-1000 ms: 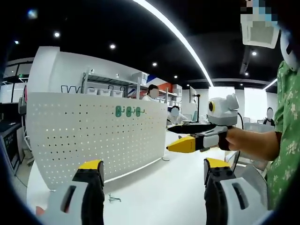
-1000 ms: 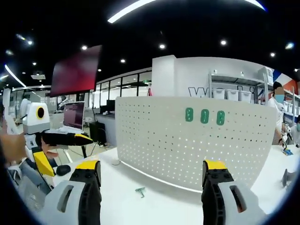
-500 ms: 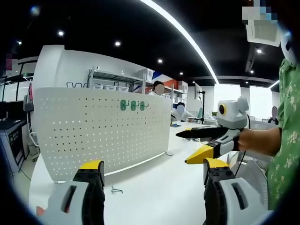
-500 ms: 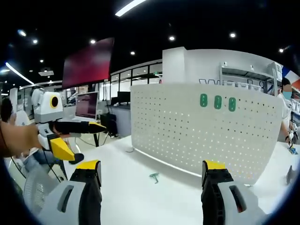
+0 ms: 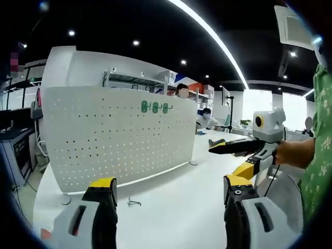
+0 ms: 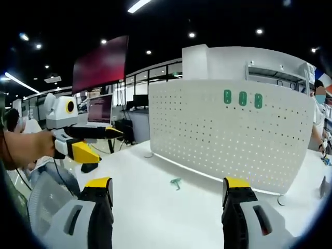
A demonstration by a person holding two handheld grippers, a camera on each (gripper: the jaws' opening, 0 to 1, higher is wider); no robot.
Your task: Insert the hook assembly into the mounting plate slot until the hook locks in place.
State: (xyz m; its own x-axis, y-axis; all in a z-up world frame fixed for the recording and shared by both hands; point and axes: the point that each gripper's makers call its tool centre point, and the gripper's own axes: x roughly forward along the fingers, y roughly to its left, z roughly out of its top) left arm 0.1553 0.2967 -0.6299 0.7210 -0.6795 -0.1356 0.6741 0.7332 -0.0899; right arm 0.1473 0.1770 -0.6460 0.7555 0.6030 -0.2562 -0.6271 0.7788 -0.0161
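Observation:
A white perforated mounting plate [image 5: 116, 135] [image 6: 233, 135] stands upright on the white table, with three green marks near its top edge. A small green hook [image 5: 134, 202] [image 6: 176, 182] lies on the table in front of the plate's base. My left gripper [image 5: 165, 194] is open above the table, with nothing between its jaws; it also appears at the left of the right gripper view [image 6: 98, 142]. My right gripper [image 6: 163, 194] is open and holds nothing as well; seen in the left gripper view, my right gripper [image 5: 231, 155] is held by a hand.
The white table [image 5: 176, 207] stretches in front of the plate. A mesh chair back [image 6: 44, 199] stands at the lower left. Shelving [image 5: 135, 85], a dark monitor [image 6: 101, 65] and people are in the background.
Both cameras have moved closer to the table and shifted; the plate and hook look larger. In the right gripper view the left gripper's jaws look less spread than before.

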